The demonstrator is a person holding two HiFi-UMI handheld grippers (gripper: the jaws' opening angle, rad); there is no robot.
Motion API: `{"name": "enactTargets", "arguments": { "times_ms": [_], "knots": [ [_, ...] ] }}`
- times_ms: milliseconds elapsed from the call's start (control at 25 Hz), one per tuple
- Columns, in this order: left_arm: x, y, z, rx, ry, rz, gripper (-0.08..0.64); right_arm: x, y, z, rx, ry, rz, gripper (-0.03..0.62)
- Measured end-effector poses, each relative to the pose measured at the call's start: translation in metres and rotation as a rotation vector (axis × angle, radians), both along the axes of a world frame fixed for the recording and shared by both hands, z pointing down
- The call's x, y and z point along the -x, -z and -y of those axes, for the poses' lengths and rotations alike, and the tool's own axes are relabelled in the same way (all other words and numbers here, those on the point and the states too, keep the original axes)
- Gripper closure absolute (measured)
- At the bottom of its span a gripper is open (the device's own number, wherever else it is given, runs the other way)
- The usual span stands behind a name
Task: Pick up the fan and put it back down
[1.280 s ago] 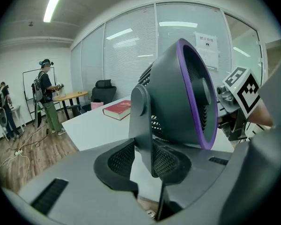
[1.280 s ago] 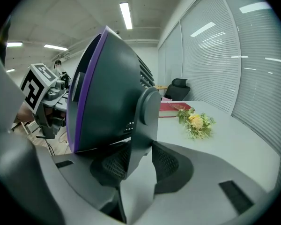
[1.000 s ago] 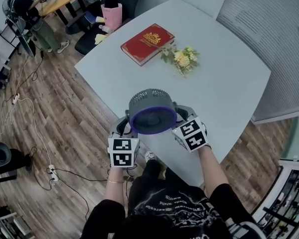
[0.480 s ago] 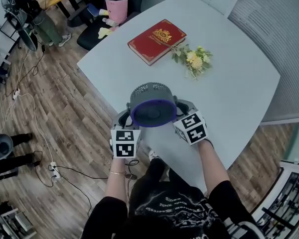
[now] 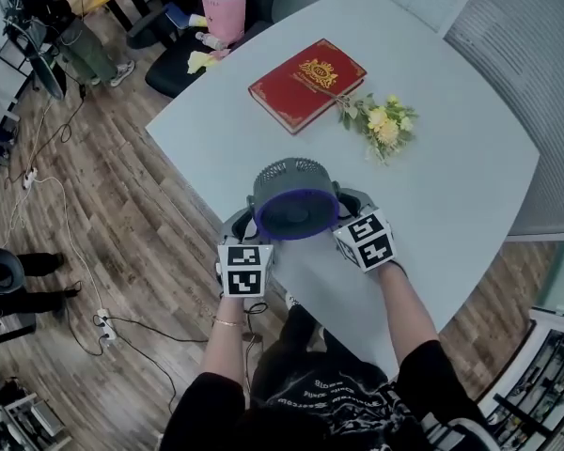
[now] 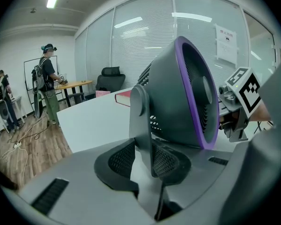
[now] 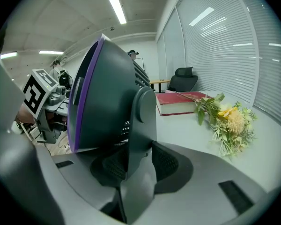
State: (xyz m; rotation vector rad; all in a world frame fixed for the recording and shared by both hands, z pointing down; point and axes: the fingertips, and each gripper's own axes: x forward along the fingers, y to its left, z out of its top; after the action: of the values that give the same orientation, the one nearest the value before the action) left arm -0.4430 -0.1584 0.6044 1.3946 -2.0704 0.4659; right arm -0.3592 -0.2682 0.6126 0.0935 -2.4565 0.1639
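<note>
A grey fan [image 5: 295, 205] with a purple front ring hangs over the near edge of the white table [image 5: 451, 167], tilted face-up toward me. My left gripper [image 5: 248, 227] is shut on the fan's left side arm [image 6: 141, 125]. On the other side, the right gripper [image 5: 344, 207] is shut on the right side arm [image 7: 141, 125]. In the left gripper view the fan [image 6: 182, 93] fills the middle, with the left gripper [image 6: 147, 161] clamped below it. The right gripper view shows the fan [image 7: 103, 97] the same way above the right gripper [image 7: 138, 168]. The fan's base is hidden.
A red book [image 5: 306, 83] and a bunch of yellow flowers [image 5: 383, 125] lie on the far part of the table. Wooden floor [image 5: 122, 252] with cables lies to the left. Office chairs [image 5: 221, 12] and people [image 6: 48, 86] stand beyond the table.
Both grippers have carried the fan down and a little forward toward the table. The grips on its side arms look unchanged.
</note>
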Motion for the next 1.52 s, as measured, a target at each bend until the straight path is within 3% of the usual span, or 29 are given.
{"name": "enactTargets", "arguments": {
  "times_ms": [480, 680, 840, 960, 1160, 1320, 1520],
  "knots": [
    [0.018, -0.022, 0.009, -0.037, 0.034, -0.021, 0.462, 0.025, -0.016, 0.013, -0.05, 0.045, -0.005, 0.456],
    [0.021, -0.022, 0.009, -0.056, 0.017, 0.012, 0.462, 0.025, -0.017, 0.01, -0.064, 0.055, 0.003, 0.445],
    [0.019, -0.023, 0.007, -0.069, -0.008, 0.019, 0.449, 0.023, -0.02, 0.005, -0.075, 0.1, -0.02, 0.422],
    [0.019, -0.026, 0.008, -0.066, -0.015, 0.012, 0.445, 0.023, -0.025, 0.0, -0.067, 0.128, -0.044, 0.362],
    [0.015, -0.033, 0.007, -0.067, -0.017, -0.043, 0.337, 0.018, -0.027, 0.002, -0.062, 0.104, -0.05, 0.271],
    [0.004, -0.032, -0.005, -0.052, -0.065, -0.062, 0.328, 0.005, -0.02, -0.003, -0.06, 0.072, -0.037, 0.267],
    [-0.01, -0.024, -0.021, -0.07, -0.066, -0.082, 0.291, -0.011, -0.007, -0.013, -0.067, 0.064, -0.025, 0.265]
  ]
}}
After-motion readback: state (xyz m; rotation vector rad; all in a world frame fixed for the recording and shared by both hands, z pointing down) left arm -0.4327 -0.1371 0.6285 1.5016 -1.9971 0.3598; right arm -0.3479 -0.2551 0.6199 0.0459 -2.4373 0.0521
